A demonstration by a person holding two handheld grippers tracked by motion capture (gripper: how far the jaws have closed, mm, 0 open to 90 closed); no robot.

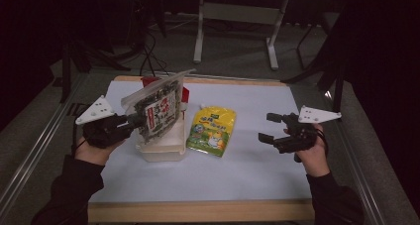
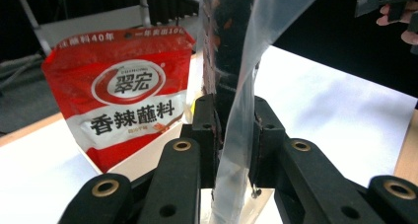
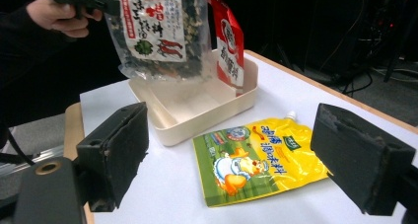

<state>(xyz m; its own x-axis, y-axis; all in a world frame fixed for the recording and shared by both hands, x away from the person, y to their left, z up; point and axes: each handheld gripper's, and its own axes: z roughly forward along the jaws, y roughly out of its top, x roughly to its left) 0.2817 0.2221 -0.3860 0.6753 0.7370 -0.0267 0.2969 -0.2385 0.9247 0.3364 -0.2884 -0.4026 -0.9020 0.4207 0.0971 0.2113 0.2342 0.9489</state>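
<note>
My left gripper [image 1: 132, 120] [image 2: 235, 142] is shut on the edge of a clear bag of dark dried food [image 1: 157, 107] [image 2: 231, 61] [image 3: 157, 29], held tilted above a cream tray [image 1: 163, 153] [image 3: 197, 110]. A red sauce pouch [image 1: 184, 97] [image 2: 128, 91] [image 3: 229, 41] stands upright at the tray's far end. A yellow-green spouted pouch [image 1: 213, 131] [image 3: 256, 157] lies flat on the white table to the right of the tray. My right gripper [image 1: 270, 128] [image 3: 231, 165] is open at the right of the table, pointing toward the yellow pouch, nothing between its jaws.
The white tabletop [image 1: 247, 160] has a wooden edge at front and back. Metal rails [image 1: 29, 150] run along both sides. A grey stand [image 1: 237, 17] is on the floor behind the table.
</note>
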